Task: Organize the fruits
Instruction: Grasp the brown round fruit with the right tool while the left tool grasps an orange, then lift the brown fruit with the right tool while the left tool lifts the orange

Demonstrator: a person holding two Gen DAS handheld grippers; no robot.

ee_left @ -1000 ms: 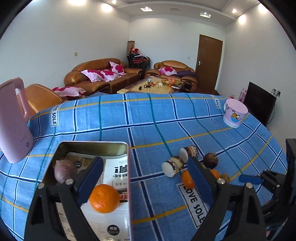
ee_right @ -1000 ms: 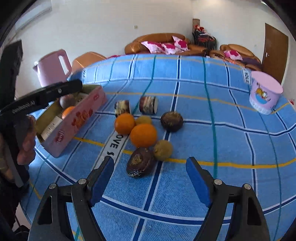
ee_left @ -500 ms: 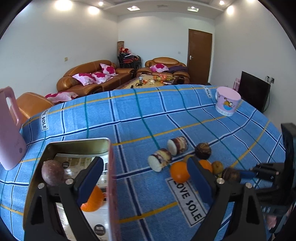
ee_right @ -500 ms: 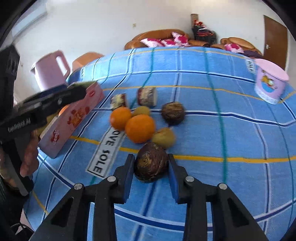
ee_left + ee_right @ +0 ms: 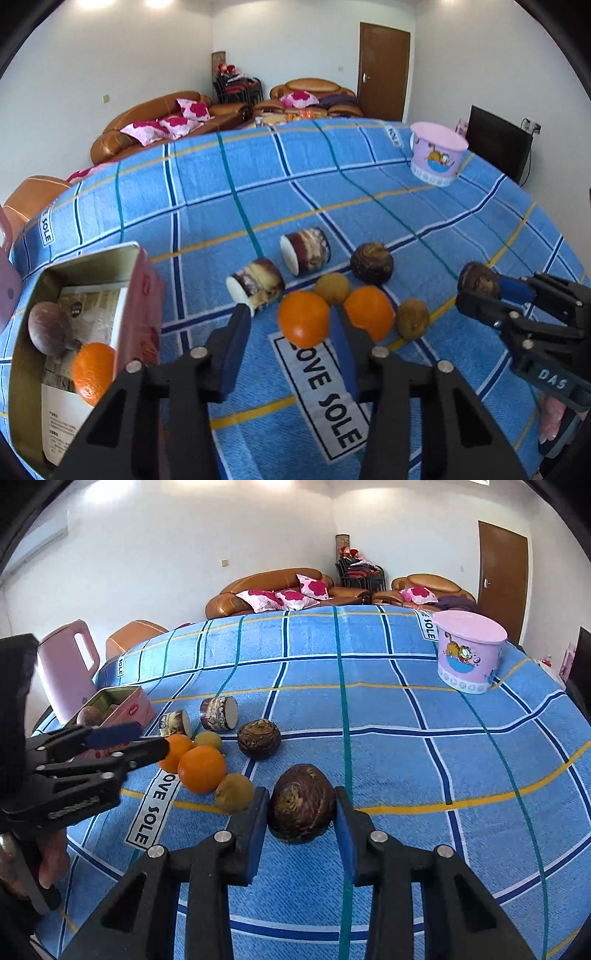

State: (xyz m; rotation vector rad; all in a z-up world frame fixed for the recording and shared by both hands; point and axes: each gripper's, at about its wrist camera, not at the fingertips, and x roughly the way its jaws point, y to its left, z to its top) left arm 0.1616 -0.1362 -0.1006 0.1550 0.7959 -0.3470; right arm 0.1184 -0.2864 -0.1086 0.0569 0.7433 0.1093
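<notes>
Right gripper (image 5: 300, 808) nearest in its own view, jaws pinching a dark brown mottled fruit (image 5: 301, 803) side to side, pads pressed on both flanks; fruit roundish, no clear long axis; whether clear of the blue checked cloth (image 5: 406, 775) or resting on it, cannot tell. Seen from the left wrist camera, same fruit (image 5: 477, 281) at the far right of the cluster, well apart from the tin. Left gripper (image 5: 291, 325) with jaws just closing; right pad against the right flank of the near orange (image 5: 303, 319), left pad short of it with cloth showing between, so not yet a pinch, though view is foreshortened. Orange lies dead ahead of the left jaws, slightly right of centre. Just beside it to the right a second orange (image 5: 369, 308), then a small brownish fruit (image 5: 413, 318); behind, another small yellowish fruit (image 5: 332, 288), a dark round fruit (image 5: 371, 263) and two cut purple-skinned pieces (image 5: 255, 286) (image 5: 306, 250). Open pink tin (image 5: 142, 291) near left, holding an orange (image 5: 93, 373) and a purplish fruit (image 5: 50, 328). Left hand plainly the nearer to the tin; tin lies left of both loads, so judged next travel is leftward. Far right, pink tub (image 5: 437, 153). Far left, pink jug (image 5: 68, 672).
</notes>
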